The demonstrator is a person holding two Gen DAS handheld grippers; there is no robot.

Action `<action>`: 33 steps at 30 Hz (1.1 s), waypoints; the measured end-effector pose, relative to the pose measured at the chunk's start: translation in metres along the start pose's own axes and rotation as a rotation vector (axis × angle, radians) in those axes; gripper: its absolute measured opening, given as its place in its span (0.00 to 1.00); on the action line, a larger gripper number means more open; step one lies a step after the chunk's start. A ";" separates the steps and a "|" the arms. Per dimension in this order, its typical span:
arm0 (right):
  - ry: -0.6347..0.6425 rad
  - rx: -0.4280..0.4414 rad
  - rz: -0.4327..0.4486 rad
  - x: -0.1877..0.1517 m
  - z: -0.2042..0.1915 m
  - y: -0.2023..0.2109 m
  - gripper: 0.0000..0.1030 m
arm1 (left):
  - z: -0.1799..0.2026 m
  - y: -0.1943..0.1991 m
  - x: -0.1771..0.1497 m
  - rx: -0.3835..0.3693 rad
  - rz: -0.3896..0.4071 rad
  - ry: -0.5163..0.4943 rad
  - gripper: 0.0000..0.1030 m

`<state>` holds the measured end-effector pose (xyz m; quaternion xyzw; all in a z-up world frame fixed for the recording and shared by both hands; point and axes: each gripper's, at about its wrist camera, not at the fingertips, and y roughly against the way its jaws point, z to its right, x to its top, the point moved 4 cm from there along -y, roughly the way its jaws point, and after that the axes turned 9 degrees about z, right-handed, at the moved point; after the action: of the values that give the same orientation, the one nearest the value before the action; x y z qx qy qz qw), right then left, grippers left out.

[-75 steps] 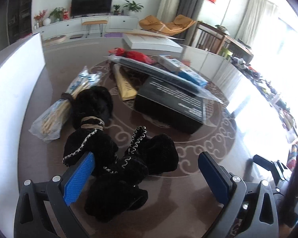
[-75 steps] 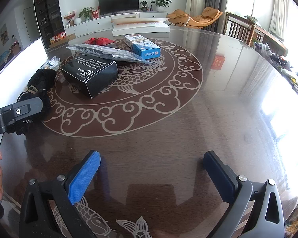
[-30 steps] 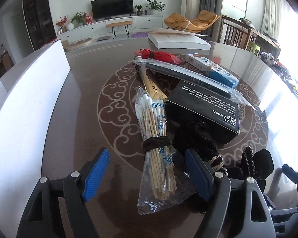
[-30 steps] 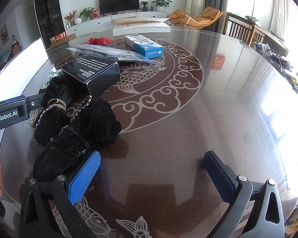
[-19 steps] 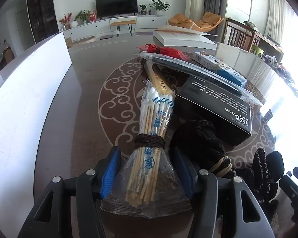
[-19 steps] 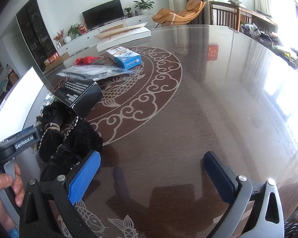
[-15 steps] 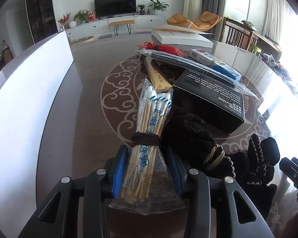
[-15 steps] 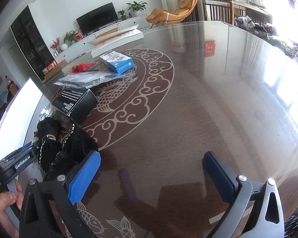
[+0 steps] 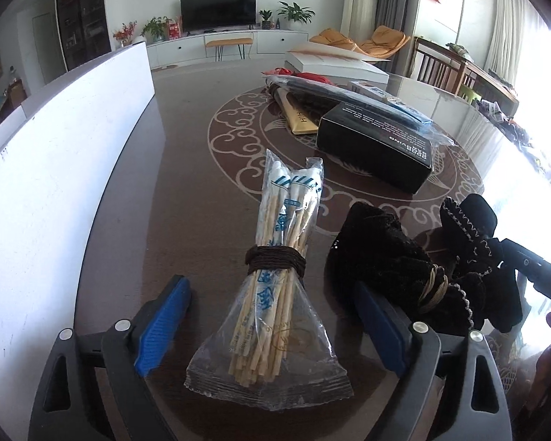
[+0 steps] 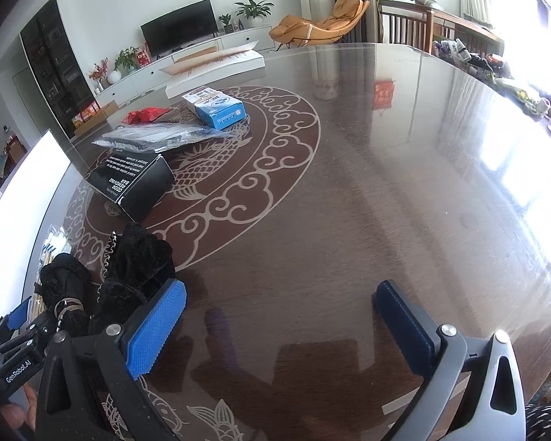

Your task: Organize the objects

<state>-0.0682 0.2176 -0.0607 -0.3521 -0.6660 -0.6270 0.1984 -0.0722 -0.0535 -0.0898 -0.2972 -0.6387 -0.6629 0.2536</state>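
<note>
Left gripper (image 9: 272, 323) was clamped on the chopstick bundle (image 9: 275, 275) half a second ago; jaws now opening, pads clear, bundle lies flat on the table (image 9: 202, 169) between them, beside the black fabric bundle (image 9: 396, 268). Looks like a deliberate release. Right gripper (image 10: 279, 327) wide, empty, parked clear

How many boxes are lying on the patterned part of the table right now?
2. The black box lies at the pattern's left side, under one end of a plastic-wrapped dark item; the blue-and-white box sits behind it. More may be hidden.
</note>
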 end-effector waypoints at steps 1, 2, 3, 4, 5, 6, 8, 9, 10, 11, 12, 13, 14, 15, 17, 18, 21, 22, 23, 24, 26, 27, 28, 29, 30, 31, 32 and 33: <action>0.004 -0.003 0.000 0.000 0.000 0.000 1.00 | 0.004 -0.001 0.000 -0.001 -0.007 -0.020 0.99; 0.008 -0.006 0.001 -0.001 0.000 -0.001 1.00 | 0.006 -0.002 0.001 -0.012 -0.013 -0.026 1.00; 0.012 -0.010 0.001 -0.001 -0.001 -0.001 1.00 | 0.007 -0.002 0.001 -0.013 -0.013 -0.025 1.00; 0.017 -0.014 0.001 -0.002 -0.002 -0.001 1.00 | 0.007 -0.002 0.000 -0.014 -0.013 -0.024 1.00; 0.021 -0.018 0.000 -0.002 -0.002 -0.002 1.00 | 0.007 -0.002 0.000 -0.014 -0.014 -0.024 1.00; 0.026 -0.022 -0.001 -0.002 -0.003 -0.002 1.00 | 0.007 -0.002 0.000 -0.014 -0.013 -0.024 1.00; 0.034 -0.028 -0.002 -0.002 -0.003 -0.003 1.00 | 0.007 -0.002 0.000 -0.014 -0.013 -0.024 1.00; 0.036 -0.030 -0.002 -0.003 -0.003 -0.003 1.00 | 0.007 -0.002 0.000 -0.014 -0.013 -0.024 1.00; 0.036 -0.031 -0.002 -0.003 -0.004 -0.003 1.00 | 0.007 -0.002 0.000 -0.014 -0.013 -0.024 1.00; 0.036 -0.031 -0.002 -0.003 -0.004 -0.003 1.00 | 0.007 -0.002 0.000 -0.014 -0.013 -0.023 1.00; 0.036 -0.031 -0.002 -0.003 -0.004 -0.003 1.00 | 0.007 -0.001 0.000 -0.014 -0.013 -0.023 1.00; 0.037 -0.032 -0.002 -0.003 -0.004 -0.003 1.00 | 0.008 -0.001 0.000 -0.014 -0.013 -0.023 1.00; 0.038 -0.032 -0.003 -0.003 -0.004 -0.003 1.00 | 0.008 -0.001 0.000 -0.013 -0.013 -0.023 1.00; 0.040 -0.034 -0.003 -0.003 -0.004 -0.003 1.00 | 0.008 -0.001 0.000 -0.013 -0.013 -0.023 1.00; 0.045 -0.038 -0.005 -0.003 -0.003 -0.003 1.00 | 0.008 -0.001 0.000 -0.013 -0.013 -0.023 1.00; 0.046 -0.039 -0.005 -0.003 -0.003 -0.003 1.00 | 0.008 -0.001 0.000 -0.013 -0.013 -0.023 1.00; 0.045 -0.038 -0.004 -0.002 -0.003 -0.004 1.00 | 0.008 -0.001 0.000 -0.013 -0.013 -0.023 1.00; 0.046 -0.039 -0.005 -0.002 -0.003 -0.004 1.00 | 0.008 -0.001 0.000 -0.013 -0.013 -0.023 1.00; 0.046 -0.039 -0.005 -0.003 -0.003 -0.004 1.00 | 0.008 -0.001 0.000 -0.013 -0.013 -0.023 1.00; 0.046 -0.039 -0.005 -0.003 -0.003 -0.004 1.00 | 0.008 -0.001 0.000 -0.013 -0.013 -0.023 1.00; 0.046 -0.039 -0.005 -0.002 -0.003 -0.004 1.00 | 0.008 -0.001 0.000 -0.013 -0.013 -0.023 1.00; 0.046 -0.039 -0.005 -0.003 -0.003 -0.004 1.00 | 0.008 -0.001 0.000 -0.013 -0.013 -0.023 1.00; 0.046 -0.039 -0.005 -0.003 -0.003 -0.004 1.00 | 0.008 -0.001 -0.001 -0.013 -0.013 -0.023 1.00; 0.046 -0.039 -0.005 -0.003 -0.003 -0.004 1.00 | 0.008 -0.001 0.000 -0.013 -0.013 -0.022 1.00; 0.046 -0.039 -0.005 -0.003 -0.003 -0.004 1.00 | 0.008 -0.001 0.000 -0.013 -0.013 -0.022 1.00; 0.046 -0.039 -0.005 -0.003 -0.003 -0.004 1.00 | 0.008 -0.001 -0.001 -0.012 -0.012 -0.021 1.00; 0.046 -0.039 -0.004 -0.003 -0.003 -0.004 1.00 | 0.008 -0.001 -0.001 -0.010 -0.012 -0.022 1.00; 0.046 -0.039 -0.004 -0.003 -0.003 -0.004 1.00 | 0.008 -0.001 -0.001 -0.009 -0.011 -0.020 1.00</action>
<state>-0.0696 0.2138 -0.0645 -0.3398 -0.6497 -0.6483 0.2054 -0.0716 -0.0453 -0.0909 -0.3015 -0.6400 -0.6640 0.2421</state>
